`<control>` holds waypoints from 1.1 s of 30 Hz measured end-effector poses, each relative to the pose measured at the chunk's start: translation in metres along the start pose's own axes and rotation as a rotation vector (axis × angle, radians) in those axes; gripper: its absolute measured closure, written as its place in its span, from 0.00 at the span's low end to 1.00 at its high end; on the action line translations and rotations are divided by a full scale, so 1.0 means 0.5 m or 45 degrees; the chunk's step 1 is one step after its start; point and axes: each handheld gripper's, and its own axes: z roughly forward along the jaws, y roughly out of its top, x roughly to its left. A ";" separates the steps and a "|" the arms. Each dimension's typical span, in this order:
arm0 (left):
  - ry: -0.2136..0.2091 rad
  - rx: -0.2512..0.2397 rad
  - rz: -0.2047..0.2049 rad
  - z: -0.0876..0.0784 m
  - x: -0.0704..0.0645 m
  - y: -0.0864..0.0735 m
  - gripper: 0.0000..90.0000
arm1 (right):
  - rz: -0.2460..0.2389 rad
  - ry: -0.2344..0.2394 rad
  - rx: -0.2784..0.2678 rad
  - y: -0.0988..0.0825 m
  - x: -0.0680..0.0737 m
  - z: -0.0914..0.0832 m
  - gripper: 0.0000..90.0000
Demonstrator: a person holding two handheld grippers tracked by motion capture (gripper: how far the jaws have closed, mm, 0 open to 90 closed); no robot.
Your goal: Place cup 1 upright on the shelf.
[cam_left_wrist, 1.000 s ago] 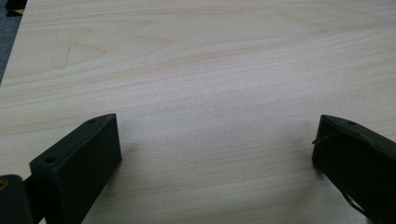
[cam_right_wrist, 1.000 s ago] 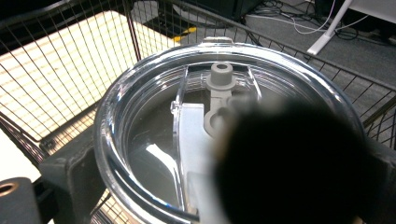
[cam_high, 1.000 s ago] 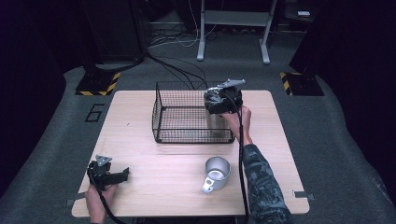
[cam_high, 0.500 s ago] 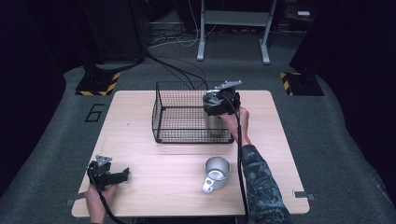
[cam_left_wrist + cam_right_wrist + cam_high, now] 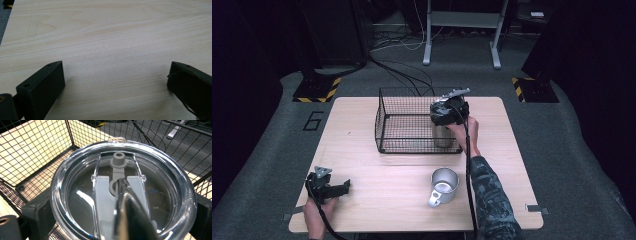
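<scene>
Bare wooden surface (image 5: 362, 150) lies open along the left and front. A black wire basket (image 5: 404, 120) blocks the middle rear, open on top, with a lidded tumbler (image 5: 122, 192) filling its right corner. A metal mug (image 5: 444, 184) stands front right.

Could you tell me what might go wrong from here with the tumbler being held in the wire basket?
The right gripper clamps the tumbler close to the basket corner, so a sideways move could catch the wire and drag the basket across the table.

The clear lid looks smooth and rounded, so the jaws beside it could slip.

The metal mug stands on the table near the person's right forearm, which could knock it over when pulling back.
</scene>
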 end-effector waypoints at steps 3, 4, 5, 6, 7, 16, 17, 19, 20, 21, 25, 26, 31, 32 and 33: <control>0.000 -0.003 0.003 0.000 0.000 0.000 0.01 | 0.000 0.000 0.007 -0.003 0.002 0.003 0.04; 0.000 -0.003 0.003 0.000 0.000 0.000 0.01 | -0.010 0.002 0.005 -0.003 0.002 0.006 0.04; 0.000 -0.003 0.003 0.000 0.000 0.000 0.01 | -0.009 0.002 0.011 -0.004 0.003 0.007 0.04; 0.000 -0.003 0.002 0.000 0.000 0.000 0.01 | -0.005 -0.001 0.016 -0.005 0.004 0.008 0.04; 0.000 -0.003 0.002 0.000 0.000 0.000 0.01 | -0.002 -0.002 0.006 -0.005 0.005 0.009 0.04; 0.000 -0.003 0.002 0.000 0.000 0.000 0.01 | 0.018 0.016 0.062 -0.004 0.008 0.005 0.04; 0.000 -0.001 0.001 0.000 0.000 0.000 0.01 | 0.016 0.015 0.072 -0.004 0.009 0.004 0.04; 0.000 0.000 -0.001 0.000 0.000 0.000 0.01 | 0.011 0.013 0.095 -0.005 0.011 0.001 0.03; 0.000 0.000 0.000 0.000 0.000 0.000 0.01 | 0.018 0.014 0.110 -0.005 0.011 -0.002 0.03; 0.000 0.000 -0.001 0.000 0.000 0.000 0.01 | 0.017 0.014 0.113 -0.006 0.010 -0.003 0.03; 0.000 0.000 -0.001 0.000 0.000 0.000 0.01 | 0.034 0.021 0.137 -0.008 0.006 -0.007 0.03; 0.000 0.000 -0.001 0.000 0.000 0.000 0.01 | 0.035 0.023 0.143 -0.007 0.007 -0.007 0.03; 0.001 0.000 -0.001 0.000 0.000 0.000 0.01 | 0.032 0.053 0.146 -0.005 0.006 -0.012 0.00; 0.001 0.000 -0.001 0.000 0.000 0.000 0.01 | 0.037 0.056 0.143 -0.004 0.006 -0.015 0.00; 0.001 0.000 -0.001 0.000 0.000 0.000 0.01 | 0.042 0.063 0.132 -0.003 0.005 -0.019 0.00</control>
